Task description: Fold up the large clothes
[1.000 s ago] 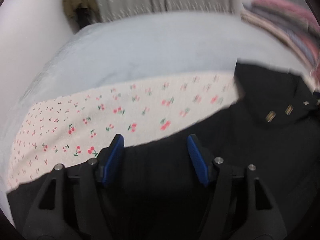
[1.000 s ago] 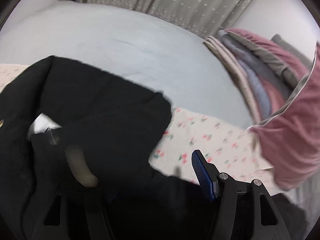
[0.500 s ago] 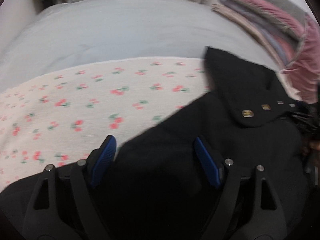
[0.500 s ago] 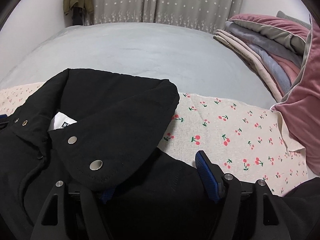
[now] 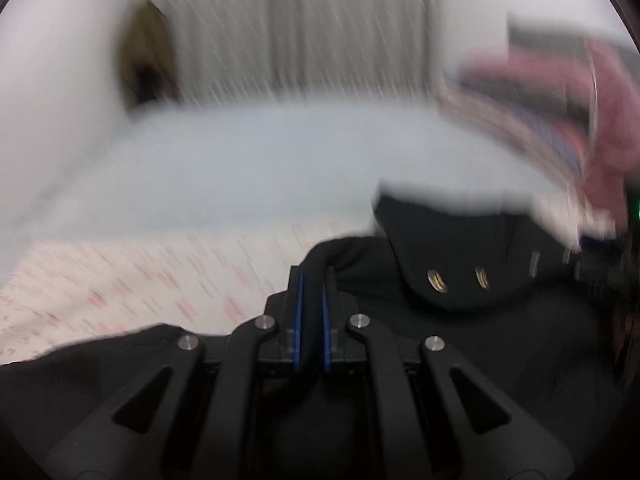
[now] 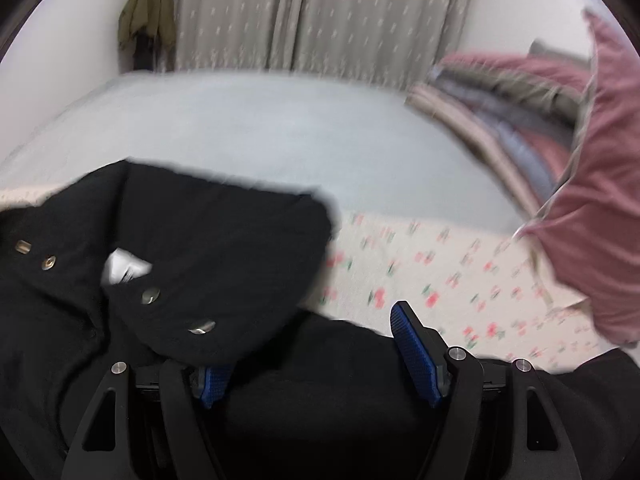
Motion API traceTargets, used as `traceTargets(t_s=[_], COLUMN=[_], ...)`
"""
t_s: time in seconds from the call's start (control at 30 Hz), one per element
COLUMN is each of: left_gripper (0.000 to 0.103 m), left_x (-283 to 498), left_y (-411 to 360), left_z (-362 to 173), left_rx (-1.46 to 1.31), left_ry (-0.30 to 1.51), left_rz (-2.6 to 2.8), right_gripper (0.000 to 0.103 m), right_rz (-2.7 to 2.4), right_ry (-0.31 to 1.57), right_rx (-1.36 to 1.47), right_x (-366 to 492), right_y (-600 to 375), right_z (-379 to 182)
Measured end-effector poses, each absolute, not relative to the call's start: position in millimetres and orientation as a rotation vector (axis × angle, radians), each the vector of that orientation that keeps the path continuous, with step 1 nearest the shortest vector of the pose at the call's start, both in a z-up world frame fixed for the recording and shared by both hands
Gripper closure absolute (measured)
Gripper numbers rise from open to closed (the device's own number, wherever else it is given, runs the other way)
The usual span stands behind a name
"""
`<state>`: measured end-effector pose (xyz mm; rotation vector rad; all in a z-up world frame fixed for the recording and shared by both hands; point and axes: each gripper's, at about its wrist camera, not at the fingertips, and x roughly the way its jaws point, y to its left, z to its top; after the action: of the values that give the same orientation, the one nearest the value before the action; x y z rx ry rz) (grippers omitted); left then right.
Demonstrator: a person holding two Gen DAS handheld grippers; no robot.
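Lying across the near part of the bed, the black coat covers a cherry-print sheet, which itself sits on the pale blue bed cover. Coat collar faces the far side, with a white label showing inside it and metal snaps along the flap.

Left gripper: fingers have just been closing and are now clamped together on a raised fold of the black coat. The fold loops up over the blue pads and the cloth is pinched between them. Two brass snaps sit on the collar flap just right of the grip. Left view is heavily motion-blurred; cherry print reads only as pink streaks.

Right gripper: fingers stand well apart. Right blue pad is fully visible above the coat's edge; left pad is mostly hidden under the collar flap. Coat fabric lies between the fingers, but neither pad visibly presses on it.

Background: stack of folded blankets and a pink pillow at the right of the bed; grey patterned curtains behind; an olive garment hanging at the back left.
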<state>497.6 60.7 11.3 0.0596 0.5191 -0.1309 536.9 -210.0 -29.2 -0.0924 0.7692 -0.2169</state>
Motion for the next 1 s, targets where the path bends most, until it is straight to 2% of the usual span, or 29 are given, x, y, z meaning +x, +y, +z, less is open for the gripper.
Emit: traceTargets(t_s=[0.03,0.07,0.1,0.13,0.17,0.23,0.3,0.33,0.4,0.73,1.0], left_gripper=[0.093,0.092,0.091,0.09,0.085,0.078,0.033,0.026,0.024,0.02,0.019], left_x=[500,518,533,558,566,557,543,532,516,408,309], left_y=[63,56,51,47,46,49,55,58,58,76,89], left_z=[11,-4,-18,-46,-55,-43,-28,-19,-10,8,31], left_rx=[0.075,0.166,0.225,0.278,0.274,0.223,0.144,0.12,0.122,0.093,0.022], left_ry=[0.477,0.527,0.602,0.769,0.833,0.794,0.769,0.752,0.732,0.878,0.906], left_rz=[-0.058,0.019,0.044,0.065,0.066,0.066,-0.007,-0.025,-0.037,-0.095,-0.105], right_gripper=[0.029,0.029,0.029,0.029,0.029,0.029,0.029,0.029,0.029,0.023,0.023], right_rz=[-0.228,-0.233,-0.236,-0.241,-0.251,-0.246,-0.235,-0.228,-0.223,-0.16,-0.328], right_ry=[0.74,0.717,0.71,0.726,0.754,0.772,0.778,0.775,0.77,0.857,0.914], right_rx=[-0.086,-0.073,-0.058,-0.054,-0.054,-0.047,-0.05,-0.055,-0.051,0.037,0.183], right_x=[535,535,537,540,544,542,533,528,510,380,269], right_y=[-209,-209,-210,-210,-210,-211,-215,-218,-226,-289,-391], right_z=[-25,-21,-20,-21,-23,-25,-25,-23,-18,13,24])
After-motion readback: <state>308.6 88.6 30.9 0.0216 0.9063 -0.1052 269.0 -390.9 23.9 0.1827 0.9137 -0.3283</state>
